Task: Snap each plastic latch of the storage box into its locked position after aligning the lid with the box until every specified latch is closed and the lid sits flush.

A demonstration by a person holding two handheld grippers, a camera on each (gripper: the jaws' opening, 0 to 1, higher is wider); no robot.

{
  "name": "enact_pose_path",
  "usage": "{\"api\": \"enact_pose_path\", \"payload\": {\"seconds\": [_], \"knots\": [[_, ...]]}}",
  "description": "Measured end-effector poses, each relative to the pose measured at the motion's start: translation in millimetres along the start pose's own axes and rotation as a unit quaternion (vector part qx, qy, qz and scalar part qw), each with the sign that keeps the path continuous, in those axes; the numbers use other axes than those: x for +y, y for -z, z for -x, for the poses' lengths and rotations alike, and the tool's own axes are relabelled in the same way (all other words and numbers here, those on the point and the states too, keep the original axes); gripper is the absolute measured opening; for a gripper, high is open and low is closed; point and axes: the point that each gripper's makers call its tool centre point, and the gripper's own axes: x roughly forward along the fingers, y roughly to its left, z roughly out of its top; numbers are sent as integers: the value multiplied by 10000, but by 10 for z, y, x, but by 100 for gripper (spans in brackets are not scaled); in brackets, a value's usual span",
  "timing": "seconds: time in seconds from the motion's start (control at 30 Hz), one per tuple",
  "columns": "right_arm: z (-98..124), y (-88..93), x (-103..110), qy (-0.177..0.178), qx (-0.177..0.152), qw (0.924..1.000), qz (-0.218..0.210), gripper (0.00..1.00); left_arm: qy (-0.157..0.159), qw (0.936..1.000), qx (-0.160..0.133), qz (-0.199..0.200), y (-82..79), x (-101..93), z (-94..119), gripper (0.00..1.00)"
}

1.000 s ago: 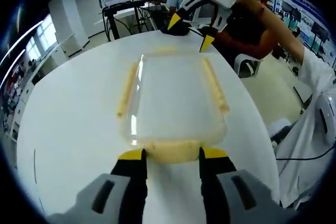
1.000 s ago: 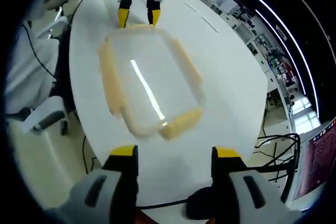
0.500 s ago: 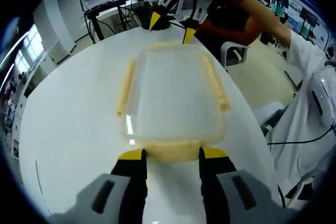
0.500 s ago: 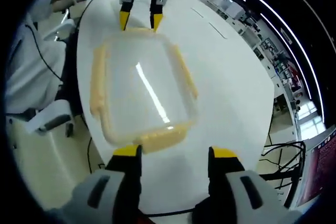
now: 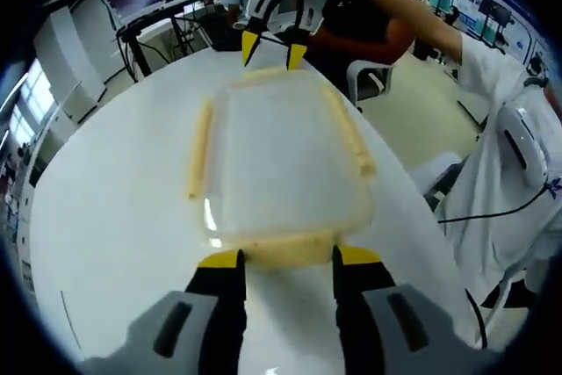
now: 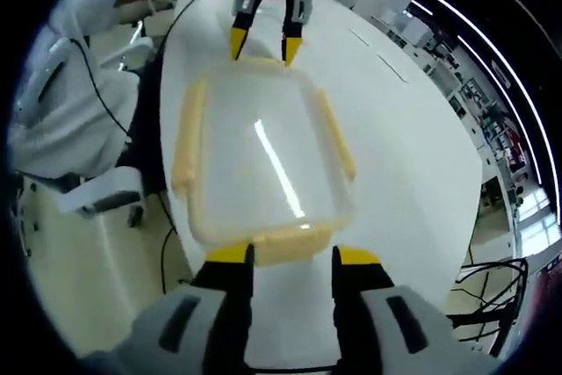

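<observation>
Storage box (image 5: 285, 160), clear with pale yellow latches, lying centre frame on white round table (image 5: 105, 217), lid (image 6: 263, 151) on and looking roughly aligned.

Left gripper (image 5: 286, 257) at bottom of left gripper view, jaws parted a moderate width, straddling near end latch (image 5: 285, 250); tips at the latch corners, contact itself not resolvable. Right gripper (image 6: 286, 256) likewise at bottom of right gripper view, jaws moderately apart over opposite end latch (image 6: 279, 243). Judged: one tool posted at each short end so both end latches can be pressed down together while the box is kept from sliding.

Long side latches (image 5: 198, 148) appear splayed outward, probably not yet locked.

Left gripper view adds: seated people and a laptop desk at top, person's white sleeve (image 5: 514, 173) at right.

Right gripper view adds: glare streak across lid, cables and chair (image 6: 105, 195) off table edge at left, lab benches at upper right.
</observation>
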Motion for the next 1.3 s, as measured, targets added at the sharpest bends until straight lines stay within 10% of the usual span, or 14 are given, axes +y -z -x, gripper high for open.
{"api": "enact_pose_path", "payload": {"seconds": [0.87, 1.3], "knots": [[-140, -53, 122, -1973, 221, 9801, -3, 39, 203, 9998, 91, -7, 23, 78, -43, 38], [-125, -83, 165, -1750, -144, 9842, -231, 45, 55, 9989, -359, 291, 45, 66, -21, 40]]}}
